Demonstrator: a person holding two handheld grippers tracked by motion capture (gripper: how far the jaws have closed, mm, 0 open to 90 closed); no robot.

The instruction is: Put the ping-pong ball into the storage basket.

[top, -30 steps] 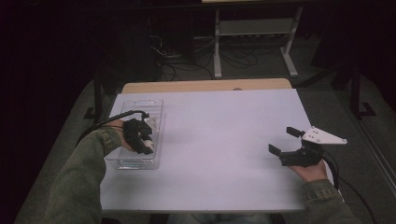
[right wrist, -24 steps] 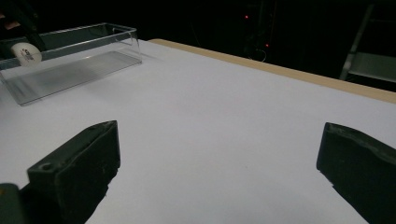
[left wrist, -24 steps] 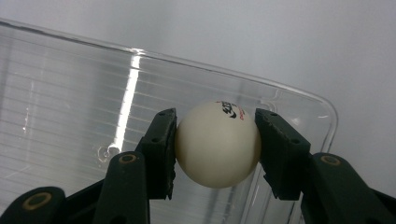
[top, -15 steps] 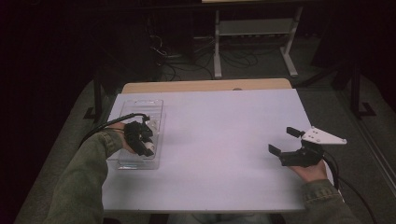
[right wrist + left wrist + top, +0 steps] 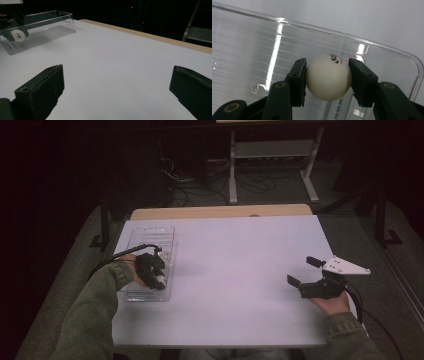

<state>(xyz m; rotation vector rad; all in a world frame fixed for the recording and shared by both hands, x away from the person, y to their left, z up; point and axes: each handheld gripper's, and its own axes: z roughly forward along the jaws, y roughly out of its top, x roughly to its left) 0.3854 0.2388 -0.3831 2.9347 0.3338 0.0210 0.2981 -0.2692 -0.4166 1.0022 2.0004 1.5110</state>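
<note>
A white ping-pong ball (image 5: 328, 77) with a small printed logo sits between the two black jaws of my left gripper (image 5: 327, 75), whose pads press on its sides. In the high view that left gripper (image 5: 156, 278) hangs over the near end of a clear plastic box (image 5: 150, 238) at the table's left. From the right gripper view, the ball (image 5: 17, 34) shows at the box's (image 5: 47, 23) near end. My right gripper (image 5: 302, 272) rests near the table's right edge, jaws wide apart, nothing between them; its own view (image 5: 117, 85) shows bare white table.
The white table (image 5: 235, 265) has a wooden strip (image 5: 220, 212) along its far edge. Beyond it stand a metal-legged bench (image 5: 272, 155) and loose cables (image 5: 200, 175) on a dark floor. A cable (image 5: 117, 256) trails from the left gripper.
The left gripper has shifted slightly toward the box's near end with the ball in it. The right gripper has stayed put.
</note>
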